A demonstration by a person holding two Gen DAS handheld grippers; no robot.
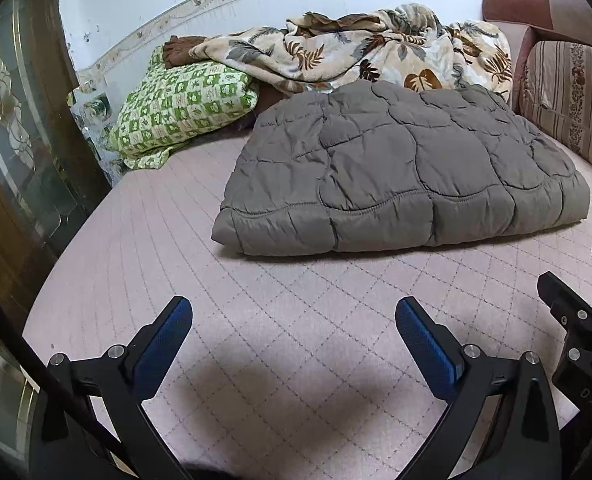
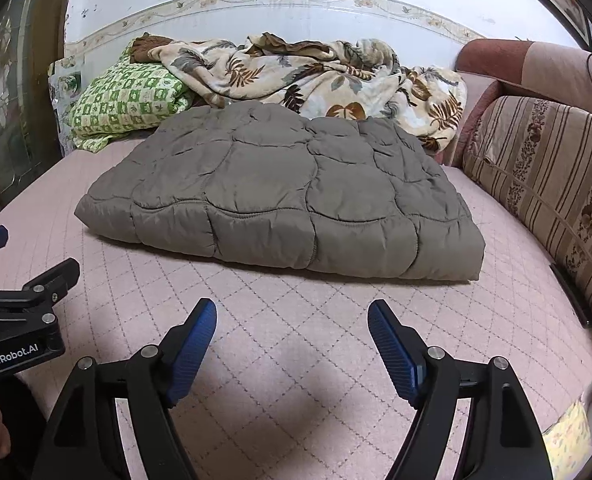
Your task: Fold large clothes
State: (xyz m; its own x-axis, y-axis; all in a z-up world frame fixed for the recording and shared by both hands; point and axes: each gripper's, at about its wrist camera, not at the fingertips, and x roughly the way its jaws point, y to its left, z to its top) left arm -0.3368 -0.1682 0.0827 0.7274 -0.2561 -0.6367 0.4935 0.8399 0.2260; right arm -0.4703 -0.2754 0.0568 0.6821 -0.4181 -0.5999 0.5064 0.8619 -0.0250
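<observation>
A grey-brown quilted puffer garment (image 1: 400, 168) (image 2: 284, 196) lies folded into a thick rectangle on the pink quilted bed (image 1: 296, 320) (image 2: 296, 320). My left gripper (image 1: 292, 312) hovers over the bare mattress in front of the garment, its jaws wide apart and nothing between them. My right gripper (image 2: 292, 314) stands beside it, short of the garment's near edge, open and empty. Each gripper shows at the edge of the other's view: the right gripper (image 1: 576, 300) and the left gripper (image 2: 24, 280).
A leaf-patterned blanket (image 1: 376, 48) (image 2: 316, 76) and a green checked quilt (image 1: 176, 112) (image 2: 124, 100) are heaped against the back wall. A striped sofa cushion (image 1: 568, 100) (image 2: 536, 168) borders the right side. A dark wooden door (image 1: 16, 140) stands at the left.
</observation>
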